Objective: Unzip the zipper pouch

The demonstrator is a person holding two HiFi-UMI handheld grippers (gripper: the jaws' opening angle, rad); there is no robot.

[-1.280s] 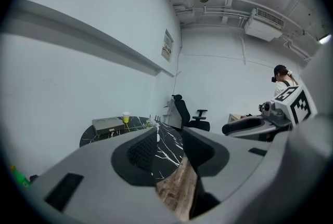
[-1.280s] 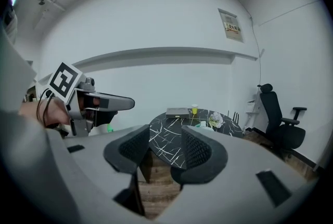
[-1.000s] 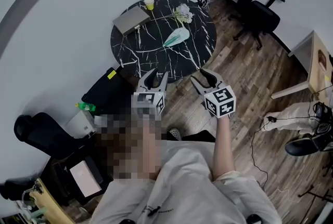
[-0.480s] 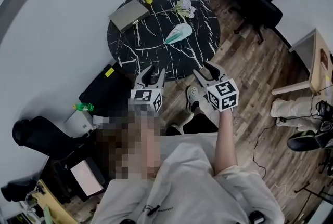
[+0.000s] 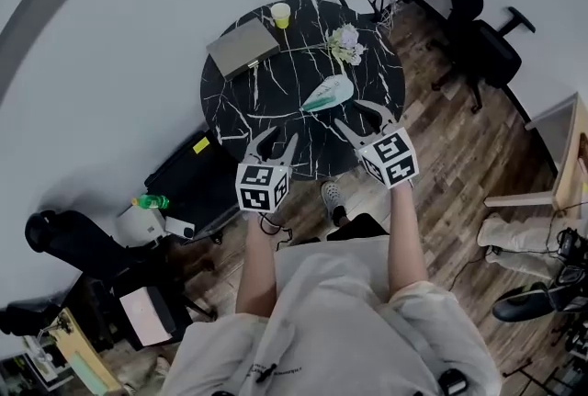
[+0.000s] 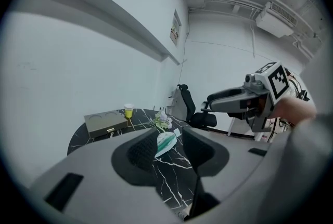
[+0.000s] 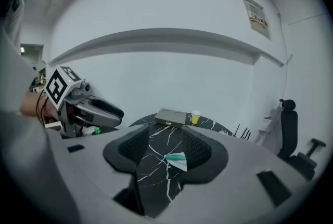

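**Both tongs empty, pouch lying closed on the table**

We stand at the near rim of a round black marble table (image 5: 266,100), which takes up the middle of the head view. A black office chair (image 5: 478,36) stands on the wooden floor beyond its right side. On the far left part of the tabletop we see a flat grey case (image 5: 243,45).

We hold the left gripper (image 5: 273,139) and the right gripper (image 5: 349,112) in the air over the near edge of the table. Each has its jaws spread wide with nothing between the pads, and neither touches anything.

The zipper pouch (image 5: 328,94), green and white, lies flat on the right half of the tabletop. It is closer to the right gripper than to the left, and apart from both. Each gripper view shows it through the gap between the jaws.

Beyond the pouch lie pale flowers (image 5: 346,38), and a small yellow cup (image 5: 280,15) stands at the far rim beside the case.
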